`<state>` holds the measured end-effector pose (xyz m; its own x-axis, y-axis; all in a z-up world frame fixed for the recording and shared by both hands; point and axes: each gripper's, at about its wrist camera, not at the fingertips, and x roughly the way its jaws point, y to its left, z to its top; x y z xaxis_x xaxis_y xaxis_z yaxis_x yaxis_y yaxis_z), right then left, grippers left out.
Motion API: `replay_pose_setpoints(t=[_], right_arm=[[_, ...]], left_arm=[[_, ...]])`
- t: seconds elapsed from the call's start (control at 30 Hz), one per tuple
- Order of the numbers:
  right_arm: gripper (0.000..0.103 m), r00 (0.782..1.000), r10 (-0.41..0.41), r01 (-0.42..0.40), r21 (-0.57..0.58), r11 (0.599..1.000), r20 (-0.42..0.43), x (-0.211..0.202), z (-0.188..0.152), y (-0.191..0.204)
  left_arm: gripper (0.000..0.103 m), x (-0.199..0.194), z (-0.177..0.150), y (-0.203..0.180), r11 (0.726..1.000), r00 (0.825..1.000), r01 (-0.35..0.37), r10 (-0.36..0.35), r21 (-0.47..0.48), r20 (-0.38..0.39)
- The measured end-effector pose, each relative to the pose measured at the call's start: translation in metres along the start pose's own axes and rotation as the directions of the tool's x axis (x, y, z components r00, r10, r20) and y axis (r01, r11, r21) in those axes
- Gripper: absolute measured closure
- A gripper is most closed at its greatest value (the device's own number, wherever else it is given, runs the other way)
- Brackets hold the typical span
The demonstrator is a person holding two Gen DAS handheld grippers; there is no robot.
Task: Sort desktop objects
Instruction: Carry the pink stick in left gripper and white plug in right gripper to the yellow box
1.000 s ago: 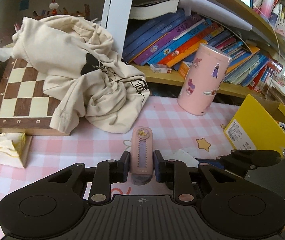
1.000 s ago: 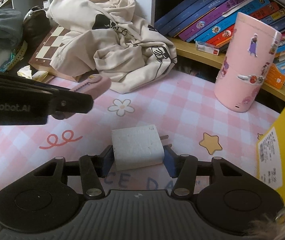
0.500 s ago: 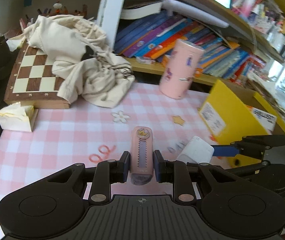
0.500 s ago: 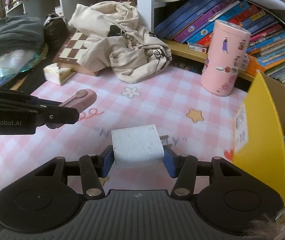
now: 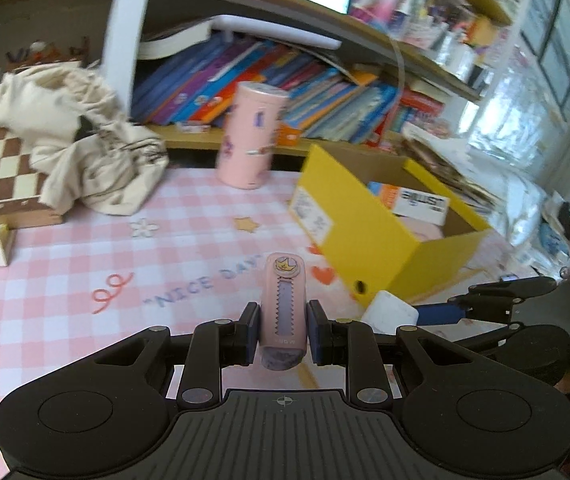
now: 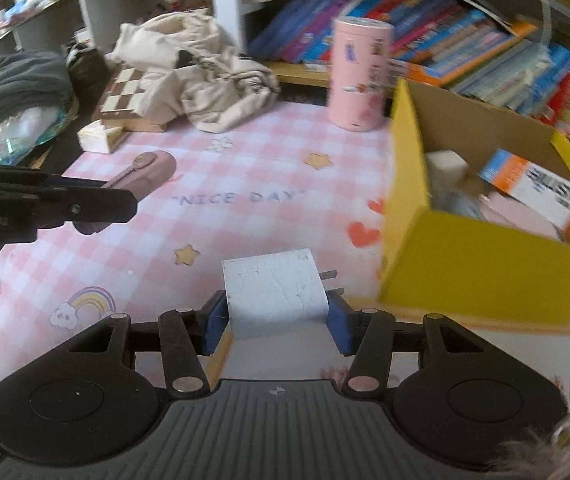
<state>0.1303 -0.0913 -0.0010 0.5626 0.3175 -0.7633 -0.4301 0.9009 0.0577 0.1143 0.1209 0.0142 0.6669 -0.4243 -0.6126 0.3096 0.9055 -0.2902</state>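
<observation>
Grippers both loaded, held above the pink checked desk mat point(image 6: 245, 168). My left gripper point(image 5: 282, 330) is closed on a pink utility knife point(image 5: 283, 304), clamped near its butt end so that most of the body sticks forward past the fingers. My right gripper point(image 6: 275, 314) is closed on a white charger plug point(image 6: 275, 294), pinched across its two flat sides, with the metal prongs point(image 6: 331, 282) pointing right, toward the yellow box point(image 6: 481, 264).

Handling, as I judge it: both items look light and rigid. The knife casing is smooth plastic and, gripped so far back, could pivot between the pads; a hold nearer mid-body would be steadier. The charger is a blocky shell with square faces, so the present grip across the flats looks secure, and the prongs are the only part likely to snag.

Surroundings: the yellow box stands open at the right edge of the mat, already containing an orange-and-white carton point(image 6: 533, 188) and a white block point(image 6: 445, 164). Its near wall rises between the charger and the interior, so I judge that the load must go over that rim. A pink sticker-covered canister point(image 6: 359, 76) stands behind the box's left corner. Further left, a cream cloth point(image 6: 193, 68) lies heaped over a chessboard point(image 6: 123, 92), well apart from both grippers. Books point(image 5: 325, 96) fill the shelf behind.
</observation>
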Motion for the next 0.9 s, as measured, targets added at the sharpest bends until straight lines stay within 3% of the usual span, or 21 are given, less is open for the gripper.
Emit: replay_pose_setpoints(t=[0.37,0.9], right_arm=[[0.053,0.996,-0.088,0.087,0.11,0.99,0.013,-0.035,-0.03,-0.04],[0.053,0.995,-0.103,0.103,0.132,0.986,-0.003,-0.065,-0.051,-0.128]], left_arm=[[0.08,0.02,-0.001,-0.052,0.987,0.993,0.112,-0.108,0.114,-0.043],[0.08,0.055,0.005,-0.132,0.983,0.993,0.109,-0.101,0.146,-0.061]])
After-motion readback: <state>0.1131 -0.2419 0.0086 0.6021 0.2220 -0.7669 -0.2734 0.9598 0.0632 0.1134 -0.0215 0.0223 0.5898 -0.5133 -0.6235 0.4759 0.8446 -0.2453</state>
